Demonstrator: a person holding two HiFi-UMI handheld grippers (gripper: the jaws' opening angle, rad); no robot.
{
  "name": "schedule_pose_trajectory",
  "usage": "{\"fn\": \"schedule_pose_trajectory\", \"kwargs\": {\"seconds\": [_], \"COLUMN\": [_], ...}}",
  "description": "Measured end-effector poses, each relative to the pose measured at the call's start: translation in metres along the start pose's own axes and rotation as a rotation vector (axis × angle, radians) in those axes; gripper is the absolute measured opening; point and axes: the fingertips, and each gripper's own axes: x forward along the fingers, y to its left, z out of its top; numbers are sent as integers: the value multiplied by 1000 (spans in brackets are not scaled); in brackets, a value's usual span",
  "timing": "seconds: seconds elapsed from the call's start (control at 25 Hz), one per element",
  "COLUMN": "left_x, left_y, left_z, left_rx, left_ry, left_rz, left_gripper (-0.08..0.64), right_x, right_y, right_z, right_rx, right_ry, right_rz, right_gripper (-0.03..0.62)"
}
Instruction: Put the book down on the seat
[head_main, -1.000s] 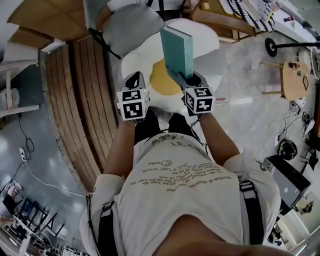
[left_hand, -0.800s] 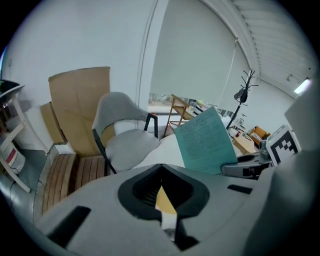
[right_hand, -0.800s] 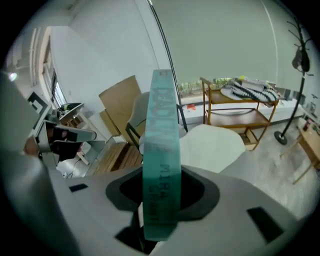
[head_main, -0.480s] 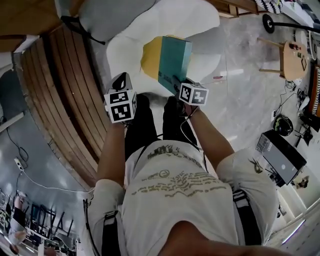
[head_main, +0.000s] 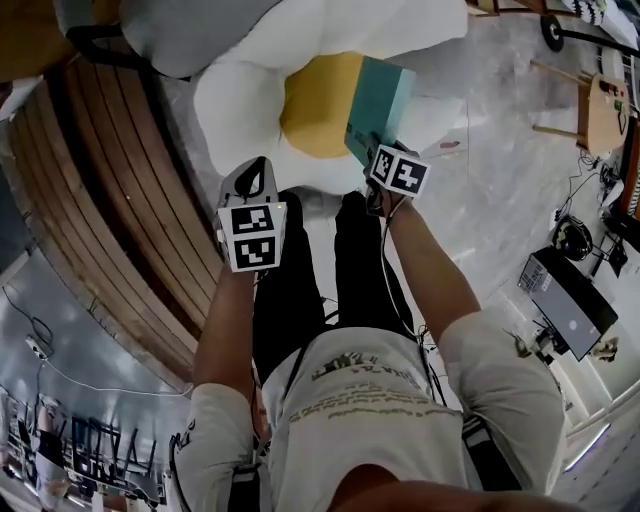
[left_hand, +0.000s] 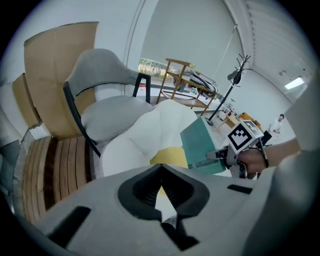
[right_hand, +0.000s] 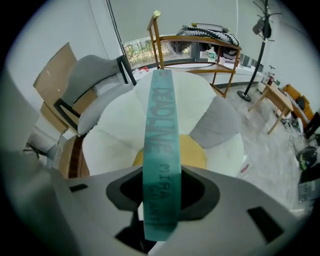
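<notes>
A teal book (head_main: 378, 102) hangs tilted over the yellow centre (head_main: 315, 118) of a white flower-shaped seat (head_main: 235, 100). My right gripper (head_main: 372, 150) is shut on the book's near end. In the right gripper view the book's spine (right_hand: 161, 145) runs straight out between the jaws of my right gripper (right_hand: 161, 192), above the yellow centre (right_hand: 194, 150). My left gripper (head_main: 257, 172) hovers at the seat's near edge, left of the book, shut with nothing in it. The left gripper view shows its tips (left_hand: 160, 174) meeting, with the book (left_hand: 200, 149) off to the right.
A grey chair (left_hand: 100, 95) stands behind the seat. A curved wooden slatted platform (head_main: 110, 200) runs along the left. A wooden shelf (right_hand: 195, 45), a coat stand (right_hand: 259, 45) and a small wooden table (head_main: 605, 100) stand beyond. A dark box (head_main: 570, 300) lies on the floor at right.
Both grippers have come down toward the seat. The book has tipped from upright to a slant over the yellow centre, still held by the right gripper.
</notes>
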Motion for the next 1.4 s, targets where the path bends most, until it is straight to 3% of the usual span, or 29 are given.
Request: {"fn": "schedule_pose_trajectory", "kwargs": {"seconds": [0.12, 0.36, 0.52, 0.68, 0.76, 1.0, 1.2, 1.4], "left_x": [19, 39, 49, 53, 53, 48, 40, 37], "left_y": [5, 8, 12, 23, 30, 52, 63, 79], "left_z": [-10, -25, -43, -58, -64, -71, -75, -84], "left_rx": [19, 22, 16, -6, -30, -87, -84, -115], "left_ry": [6, 2, 20, 36, 43, 50, 66, 71], "left_rz": [-13, -32, -40, -35, -24, 24, 41, 70], "left_gripper": [20, 20, 20, 20, 20, 20, 20, 20], "right_x": [27, 66, 90, 103, 107, 114, 121, 131], "right_y": [-3, 33, 54, 53, 56, 72, 93, 113], "right_z": [13, 25, 25, 18, 10, -16, -30, -36], "right_rx": [-134, -587, -740, -786, -789, -697, -674, -602], "right_ry": [-46, -109, -181, -191, -182, -132, -155, -126], "right_rz": [-87, -201, -287, -442, -462, -445, -426, -324], "right_gripper": [164, 163, 163, 163, 163, 163, 164, 197]}}
